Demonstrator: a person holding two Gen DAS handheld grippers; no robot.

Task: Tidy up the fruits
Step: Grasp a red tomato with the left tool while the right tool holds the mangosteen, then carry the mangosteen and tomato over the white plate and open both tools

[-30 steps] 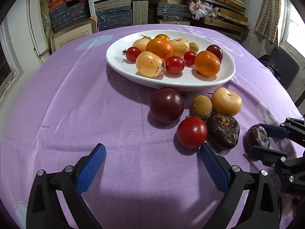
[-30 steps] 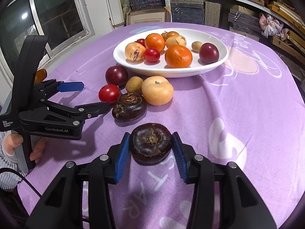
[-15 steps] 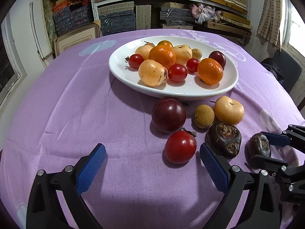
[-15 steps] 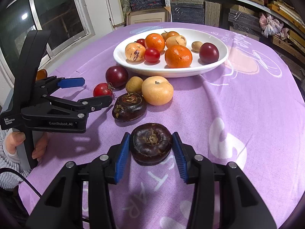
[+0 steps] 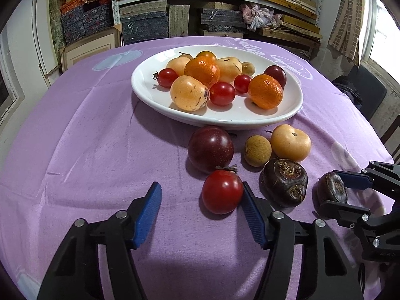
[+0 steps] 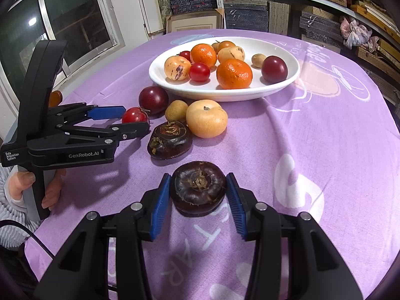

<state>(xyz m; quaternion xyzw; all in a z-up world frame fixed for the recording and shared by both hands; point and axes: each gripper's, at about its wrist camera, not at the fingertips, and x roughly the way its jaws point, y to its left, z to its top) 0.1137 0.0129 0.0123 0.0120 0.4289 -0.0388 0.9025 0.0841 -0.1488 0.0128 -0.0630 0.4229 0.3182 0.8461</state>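
A red tomato (image 5: pixel 222 191) lies on the purple cloth between the fingers of my left gripper (image 5: pixel 200 184). It touches the right pad, while the left pad stands well off it as the jaws are closing. My right gripper (image 6: pixel 198 176) is shut on a dark water chestnut (image 6: pixel 198 187) resting on the cloth. The left wrist view shows that water chestnut (image 5: pixel 331 187) at the right edge. A white plate (image 5: pixel 217 122) with several fruits stands behind. Loose beside the tomato lie a purple plum (image 5: pixel 210 148), a longan (image 5: pixel 257 150), a pale orange fruit (image 5: pixel 290 143) and a second water chestnut (image 5: pixel 285 185).
A person's hand (image 6: pixel 17 185) holds the left gripper's handle at the table's left edge. Shelves with stacked boxes (image 5: pixel 140 25) rise behind the table, a window (image 6: pixel 62 20) is at the left, and a dark chair (image 5: pixel 362 92) stands at the right.
The left gripper's jaws have narrowed from wide open, and the tomato now sits between them against the right pad. The right gripper and its water chestnut have not moved.
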